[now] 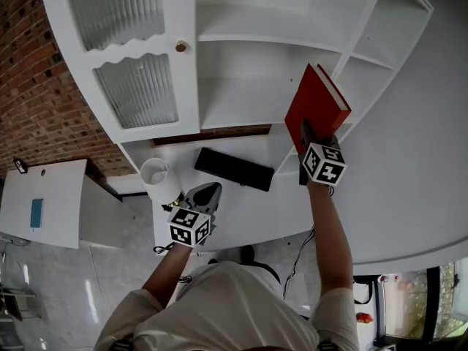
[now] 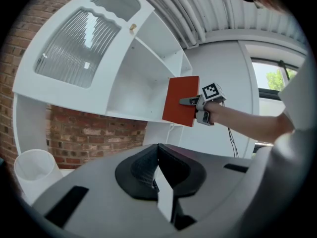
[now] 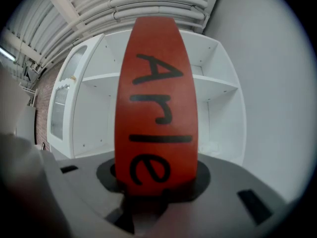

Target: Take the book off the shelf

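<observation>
A: Where is the book (image 1: pixel 316 108) seen?

B: In the head view it is held tilted in front of the white shelf (image 1: pixel 270 42), above the bench (image 1: pixel 409 196). Its lower end is clamped in the right hand-held gripper (image 1: pixel 306 134).

A: Is that grip confirmed elsewhere?

B: Yes. In the right gripper view the book (image 3: pixel 156 108) is seen spine-on between the jaws, which are pressed on its sides. The shelf is shown well behind it. Black lettering is shown there that is not visible from the head.

A: And the left hand-held gripper (image 1: pixel 205 194)?

B: It is held low, near a white cup (image 1: pixel 156 174). In its own view the jaws are seen closed together with nothing between them. The book's flat red cover (image 2: pixel 181 100) is also shown there, which the right gripper view does not give.
</observation>
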{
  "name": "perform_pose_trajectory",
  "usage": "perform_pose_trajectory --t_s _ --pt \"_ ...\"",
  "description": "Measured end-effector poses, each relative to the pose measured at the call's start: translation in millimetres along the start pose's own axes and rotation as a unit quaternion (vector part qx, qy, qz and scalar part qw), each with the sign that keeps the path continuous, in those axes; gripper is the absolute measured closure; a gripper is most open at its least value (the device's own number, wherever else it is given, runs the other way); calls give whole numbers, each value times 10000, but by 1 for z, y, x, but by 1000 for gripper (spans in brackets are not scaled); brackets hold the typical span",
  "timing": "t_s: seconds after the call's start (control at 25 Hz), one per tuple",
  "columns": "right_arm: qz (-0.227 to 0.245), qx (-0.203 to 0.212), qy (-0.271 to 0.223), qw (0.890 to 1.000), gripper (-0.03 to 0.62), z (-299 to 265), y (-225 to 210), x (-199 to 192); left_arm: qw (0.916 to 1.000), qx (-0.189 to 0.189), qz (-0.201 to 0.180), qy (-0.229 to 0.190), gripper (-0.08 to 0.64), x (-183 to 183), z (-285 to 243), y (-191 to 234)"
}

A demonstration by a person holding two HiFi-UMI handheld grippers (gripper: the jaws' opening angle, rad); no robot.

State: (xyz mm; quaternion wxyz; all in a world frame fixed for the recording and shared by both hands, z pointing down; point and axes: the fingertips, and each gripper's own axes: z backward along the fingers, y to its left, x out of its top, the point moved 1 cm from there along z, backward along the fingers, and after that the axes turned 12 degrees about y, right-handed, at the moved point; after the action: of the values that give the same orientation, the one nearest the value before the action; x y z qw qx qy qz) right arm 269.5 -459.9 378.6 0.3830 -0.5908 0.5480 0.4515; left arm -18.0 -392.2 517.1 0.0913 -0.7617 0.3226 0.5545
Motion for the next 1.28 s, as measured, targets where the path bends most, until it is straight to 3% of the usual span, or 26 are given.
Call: perform_pose_trajectory --t_s 0.36,0.76,0.96,1.28 --pt "-12 76 94 9999 433 32 2 -33 9999 -110 -100 5 566 2 -3 -13" --pt "-47 599 98 9981 433 47 1 -64 9997 251 -23 -30 566 10 -14 -25" --pt "-285 998 270 9942 433 51 -1 -86 9987 468 159 -107 566 13 -18 -31" --pt "-123 1255 251 9917 433 64 -9 -102 9964 778 248 -238 566 15 -15 -34"
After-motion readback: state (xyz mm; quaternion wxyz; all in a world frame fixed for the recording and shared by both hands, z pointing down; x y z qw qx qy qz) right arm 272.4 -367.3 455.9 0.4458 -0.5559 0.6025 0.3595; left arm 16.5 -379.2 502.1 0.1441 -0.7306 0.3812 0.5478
